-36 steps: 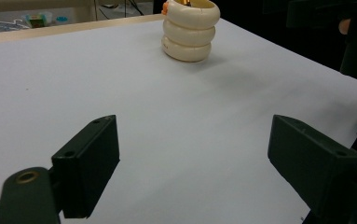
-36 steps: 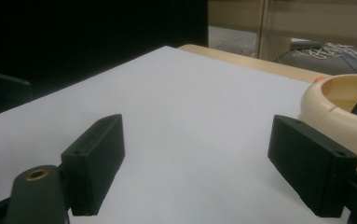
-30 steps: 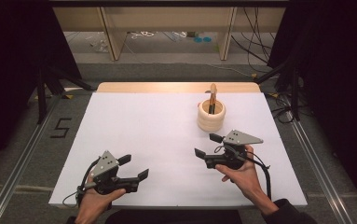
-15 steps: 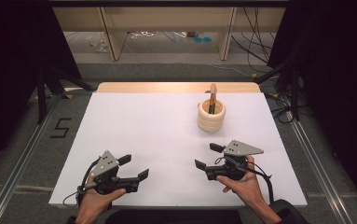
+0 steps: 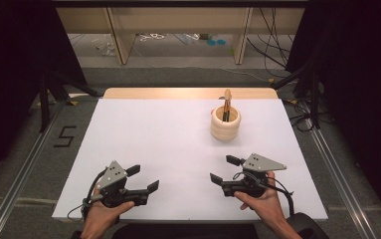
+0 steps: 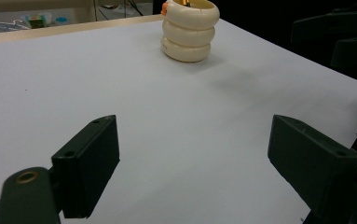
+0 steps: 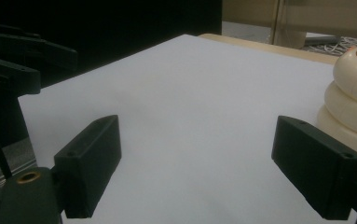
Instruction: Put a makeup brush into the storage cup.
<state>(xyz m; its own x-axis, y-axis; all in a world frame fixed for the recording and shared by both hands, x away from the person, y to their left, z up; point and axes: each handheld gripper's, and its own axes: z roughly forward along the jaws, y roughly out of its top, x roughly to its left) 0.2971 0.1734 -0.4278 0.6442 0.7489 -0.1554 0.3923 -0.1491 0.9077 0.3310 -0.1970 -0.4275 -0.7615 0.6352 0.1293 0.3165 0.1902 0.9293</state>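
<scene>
Both grippers are hovering low at the bottom of the high view, and neither is holding anything: the left gripper [image 5: 144,178], at lower left, is spreading its jaws wide over bare sheet, and the right gripper [image 5: 224,169], at lower right, is gaping just as wide. The ribbed cream holder [image 5: 225,124] is standing upright right of centre, well apart from both, with wooden sticks [image 5: 227,103] poking from its mouth. I'm reading this as the approach step, nothing grasped yet; the next move is calling for the right gripper to travel up-frame toward the holder. The white tabletop [image 5: 168,144] is lying bare otherwise, a wooden strip [image 5: 178,93] is edging its top, and shelving and cables are sitting on the floor beyond, between dark curtains.
</scene>
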